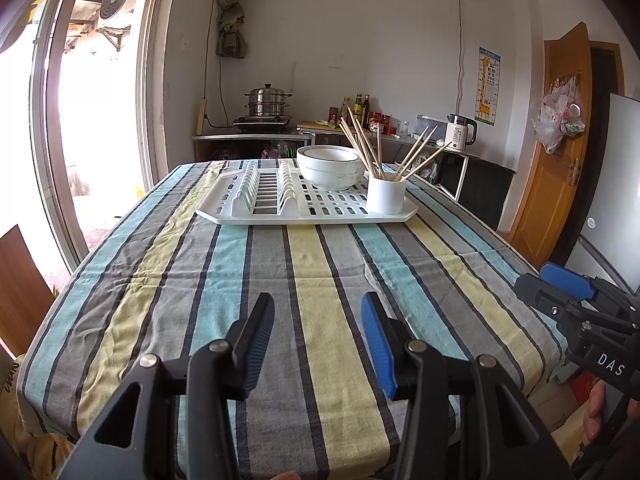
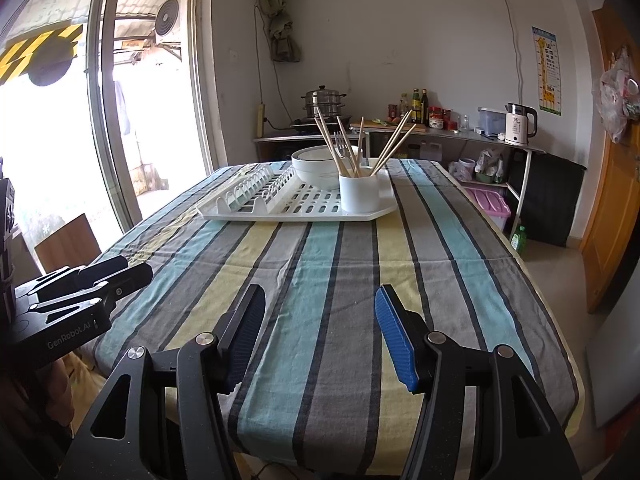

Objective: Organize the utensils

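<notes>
Both grippers hang above the near end of the striped tablecloth (image 1: pixel 320 264), each with its jaws spread and nothing between them. Left gripper (image 1: pixel 318 316) shows bare cloth in its gap; the right gripper (image 2: pixel 320 308) stands a little wider, also over bare cloth. Neither one touches any utensil.

On the far half of the table lies one white dish rack (image 1: pixel 248 216), flat on the cloth. Two white bowls (image 1: pixel 329 168) are stacked in it, one nested in the other. Just beside them, at the rack's right corner, stands one white cup (image 1: pixel 386 196) holding the chopsticks (image 1: pixel 360 140). About seven sticks fan out of it, though they overlap too much in both views for a sure count. From the right wrist view one metal fork (image 2: pixel 341 141) rises among the sticks, tines up; whether it stands in the cup or behind it is hard to tell.

Beyond the table, one steamer pot (image 1: pixel 267 102) and one white kettle (image 1: pixel 460 130) sit on the counter.
</notes>
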The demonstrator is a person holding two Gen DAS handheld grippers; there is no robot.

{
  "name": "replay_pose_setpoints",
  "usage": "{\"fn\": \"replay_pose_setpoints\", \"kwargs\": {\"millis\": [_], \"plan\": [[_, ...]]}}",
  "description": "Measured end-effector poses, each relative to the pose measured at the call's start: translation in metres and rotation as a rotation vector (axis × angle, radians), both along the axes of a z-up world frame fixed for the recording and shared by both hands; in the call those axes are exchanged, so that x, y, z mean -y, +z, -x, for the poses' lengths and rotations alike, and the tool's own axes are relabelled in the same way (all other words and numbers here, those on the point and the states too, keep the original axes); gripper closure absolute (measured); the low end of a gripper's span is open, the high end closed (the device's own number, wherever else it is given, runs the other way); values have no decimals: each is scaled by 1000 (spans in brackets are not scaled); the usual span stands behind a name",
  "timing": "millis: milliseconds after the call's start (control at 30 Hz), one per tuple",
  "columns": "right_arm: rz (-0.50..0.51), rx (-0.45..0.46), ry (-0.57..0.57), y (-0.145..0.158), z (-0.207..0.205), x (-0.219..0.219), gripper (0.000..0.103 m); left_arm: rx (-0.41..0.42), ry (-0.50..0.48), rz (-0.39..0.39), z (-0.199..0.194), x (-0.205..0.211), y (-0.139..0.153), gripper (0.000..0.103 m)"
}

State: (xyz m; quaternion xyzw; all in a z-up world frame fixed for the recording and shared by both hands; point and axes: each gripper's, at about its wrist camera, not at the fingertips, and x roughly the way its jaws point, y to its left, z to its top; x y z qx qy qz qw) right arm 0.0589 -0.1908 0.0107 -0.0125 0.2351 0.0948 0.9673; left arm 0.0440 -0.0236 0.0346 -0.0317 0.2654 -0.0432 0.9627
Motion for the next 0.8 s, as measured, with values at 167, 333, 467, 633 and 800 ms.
{"fn": "replay_pose_setpoints", "kwargs": {"millis": [167,333,467,633,800], "plan": [[0,0,-1,0,0,0,45,0,1,-3,0,1,0,55],[1,3,-2,0,1,0,45,3,3,-5,1,1,0,55],[1,3,-3,0,1,-1,45,3,2,-8,1,3,0,54],[1,3,-3,0,2,-1,45,4,3,-9,2,3,1,54],[1,3,-3,1,1,-1,45,2,8,-14,2,3,0,54]]}}
